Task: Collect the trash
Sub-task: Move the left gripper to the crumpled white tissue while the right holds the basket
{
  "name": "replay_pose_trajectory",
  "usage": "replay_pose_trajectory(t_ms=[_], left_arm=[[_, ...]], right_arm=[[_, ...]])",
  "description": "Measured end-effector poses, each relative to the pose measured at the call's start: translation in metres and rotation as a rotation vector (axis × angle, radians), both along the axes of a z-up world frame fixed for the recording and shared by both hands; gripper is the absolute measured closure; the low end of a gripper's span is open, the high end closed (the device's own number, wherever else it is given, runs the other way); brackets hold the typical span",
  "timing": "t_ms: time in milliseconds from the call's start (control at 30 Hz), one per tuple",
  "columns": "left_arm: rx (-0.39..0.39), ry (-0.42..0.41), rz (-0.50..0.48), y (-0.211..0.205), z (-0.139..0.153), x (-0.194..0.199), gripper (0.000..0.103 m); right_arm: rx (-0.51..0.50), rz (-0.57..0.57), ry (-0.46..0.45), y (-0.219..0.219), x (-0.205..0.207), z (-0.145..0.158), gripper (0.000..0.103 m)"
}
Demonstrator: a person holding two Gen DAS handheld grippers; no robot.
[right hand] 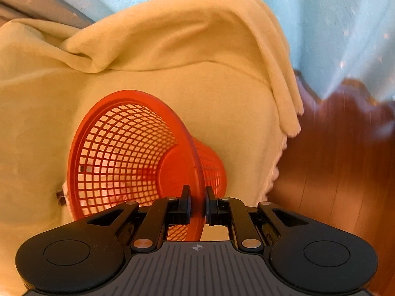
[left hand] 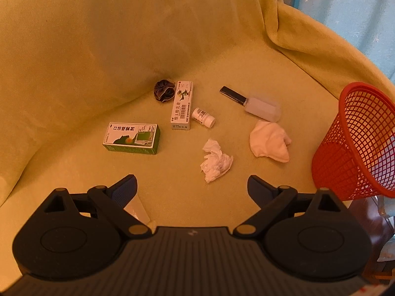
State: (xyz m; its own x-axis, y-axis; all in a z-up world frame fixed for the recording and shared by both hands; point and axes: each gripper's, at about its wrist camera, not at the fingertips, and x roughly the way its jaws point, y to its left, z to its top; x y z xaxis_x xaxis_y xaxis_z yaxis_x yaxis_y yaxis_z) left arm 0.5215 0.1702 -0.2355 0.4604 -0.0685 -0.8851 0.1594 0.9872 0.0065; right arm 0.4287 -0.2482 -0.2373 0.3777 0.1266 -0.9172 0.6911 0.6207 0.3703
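Red mesh basket (right hand: 128,153) clamped at rim by right gripper (right hand: 198,203), tilted twd the trash for easy drop-in. Left gripper (left hand: 192,185) fingers wide apart, empty, lined up w/ crumpled tissue (left hand: 216,161), prob next pick.

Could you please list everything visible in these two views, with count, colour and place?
Crumpled tissue: one, white, nearest the left gripper.
Cloth wad: one, white, right of the tissue.
Green box: one, green and white, lying left.
White box: one, white, centre.
Pill bottle: one, white, on its side beside the white box.
Scrunchie: one, dark, at the back.
Lint roller: one, black handle, pale head.
Basket: one, red mesh, tilted.
Blanket: one, yellow, under everything.
Left gripper: jaws wide open, empty.
Right gripper: jaws clamped on the basket's rim.
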Motion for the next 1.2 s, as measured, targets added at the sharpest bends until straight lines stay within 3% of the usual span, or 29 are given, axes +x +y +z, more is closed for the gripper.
replay_pose_trajectory(t_ms=[233,600,1200], left_arm=[[0.006,0.029,-0.050,-0.008,-0.010,0.004,0.009],[0.005,0.047,-0.116,-0.013,-0.020,0.015,0.009],[0.040,0.076,-0.173,-0.009,-0.061,0.028,0.019]], right_arm=[[-0.081,0.120,0.086,0.000,0.009,-0.004,0.095],[-0.190,0.282,0.134,0.032,0.017,0.007,0.092],[-0.136,0.146,0.158,0.031,0.040,0.019,0.095]])
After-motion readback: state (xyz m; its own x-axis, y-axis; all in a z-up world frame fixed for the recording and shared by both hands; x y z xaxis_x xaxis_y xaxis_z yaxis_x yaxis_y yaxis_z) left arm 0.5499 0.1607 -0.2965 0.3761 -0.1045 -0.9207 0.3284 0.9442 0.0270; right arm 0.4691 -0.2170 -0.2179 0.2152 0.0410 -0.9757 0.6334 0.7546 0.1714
